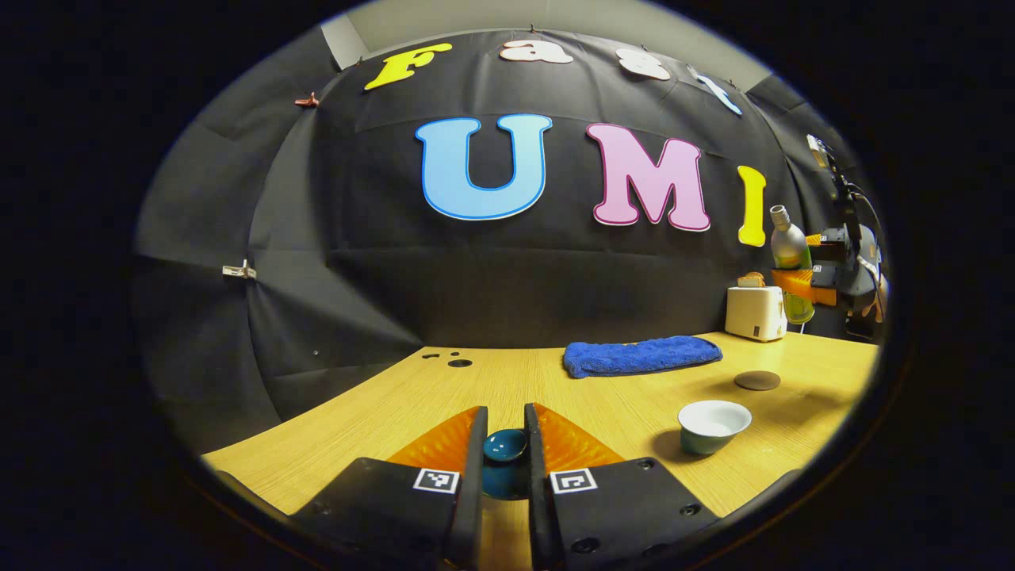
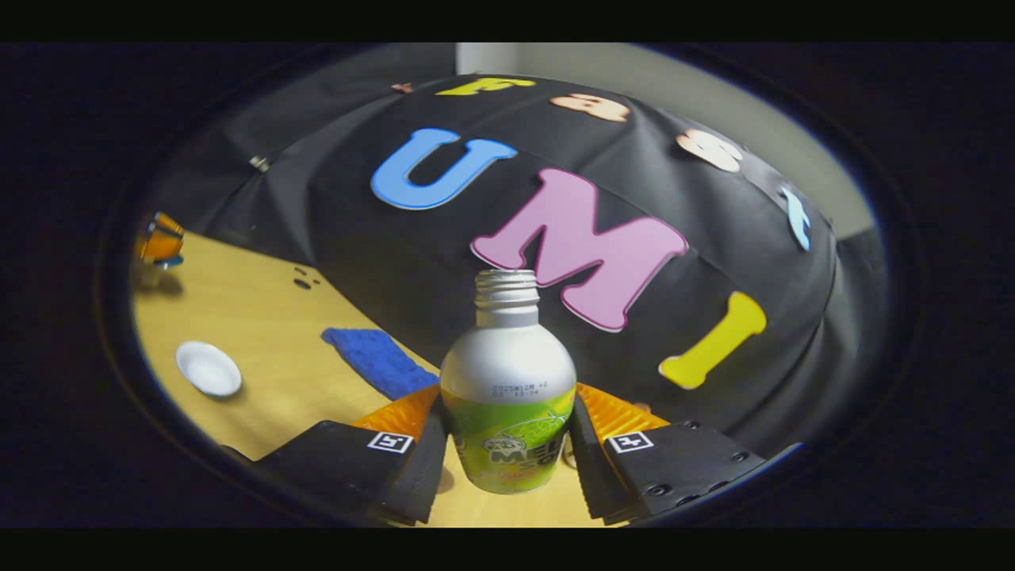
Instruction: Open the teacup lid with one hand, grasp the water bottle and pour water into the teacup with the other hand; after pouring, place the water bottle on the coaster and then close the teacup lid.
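My left gripper (image 1: 505, 428) is shut on the teal teacup lid (image 1: 505, 449), held low over the wooden table (image 1: 555, 381), left of the cup. The teacup (image 1: 714, 425) stands uncovered, white inside and green outside, also seen as the teacup (image 2: 208, 368). Behind it lies a dark round coaster (image 1: 757, 381). My right gripper (image 2: 507, 416) is shut on the capless silver-and-green water bottle (image 2: 507, 357). In the left gripper view this bottle (image 1: 787, 246) hangs in the right gripper (image 1: 799, 287), high above the table's far right. The table looks tilted behind the bottle.
A blue towel (image 1: 642, 354) lies along the back of the table, also visible as the towel (image 2: 377, 361). A white toaster (image 1: 756, 312) stands at the back right, close below the raised bottle. The left gripper (image 2: 161, 242) appears far off to the left.
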Demonstrator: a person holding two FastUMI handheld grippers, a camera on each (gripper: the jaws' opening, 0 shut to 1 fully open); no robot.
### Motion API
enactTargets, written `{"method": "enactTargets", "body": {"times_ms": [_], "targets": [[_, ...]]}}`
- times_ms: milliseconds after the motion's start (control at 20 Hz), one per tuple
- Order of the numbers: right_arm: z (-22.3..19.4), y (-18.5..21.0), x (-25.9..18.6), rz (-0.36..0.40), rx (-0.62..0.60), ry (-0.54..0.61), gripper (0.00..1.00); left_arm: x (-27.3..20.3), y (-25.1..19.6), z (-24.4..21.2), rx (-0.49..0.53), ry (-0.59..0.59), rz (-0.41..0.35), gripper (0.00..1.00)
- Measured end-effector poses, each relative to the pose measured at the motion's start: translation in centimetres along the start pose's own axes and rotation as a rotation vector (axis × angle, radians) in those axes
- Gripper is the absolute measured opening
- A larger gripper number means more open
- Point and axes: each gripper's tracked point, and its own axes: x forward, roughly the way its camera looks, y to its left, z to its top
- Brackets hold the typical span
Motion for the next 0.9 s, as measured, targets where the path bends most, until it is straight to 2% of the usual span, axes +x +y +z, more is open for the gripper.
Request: {"method": "enactTargets", "body": {"times_ms": [150, 300, 400, 550, 600, 900], "targets": [[-1.3, 0.5, 0.5, 0.064, 0.238, 0.023, 0.74, -0.3, -0.6, 0.1, 0.000, -0.001, -0.008, 0.28], [-2.5, 1.9, 1.3, 0.137, 0.404, 0.015, 0.73, -0.3, -0.5, 0.0, 0.000, 0.000, 0.000, 0.28], [-3.5, 3.1, 2.0, 0.186, 0.444, 0.011, 0.73, -0.4, -0.5, 0.0, 0.000, 0.000, -0.001, 0.28], [-6.2, 4.1, 4.1, 0.188, 0.426, 0.045, 0.74, -0.5, -0.5, 0.0, 0.000, 0.000, -0.001, 0.28], [-7.6, 4.6, 4.7, 0.199, 0.459, 0.067, 0.74, -0.5, -0.5, 0.0, 0.000, 0.000, -0.001, 0.28], [-10.3, 3.9, 5.5, 0.160, 0.501, 0.088, 0.77, -0.4, -0.6, 0.0, 0.000, 0.000, -0.004, 0.28]]}}
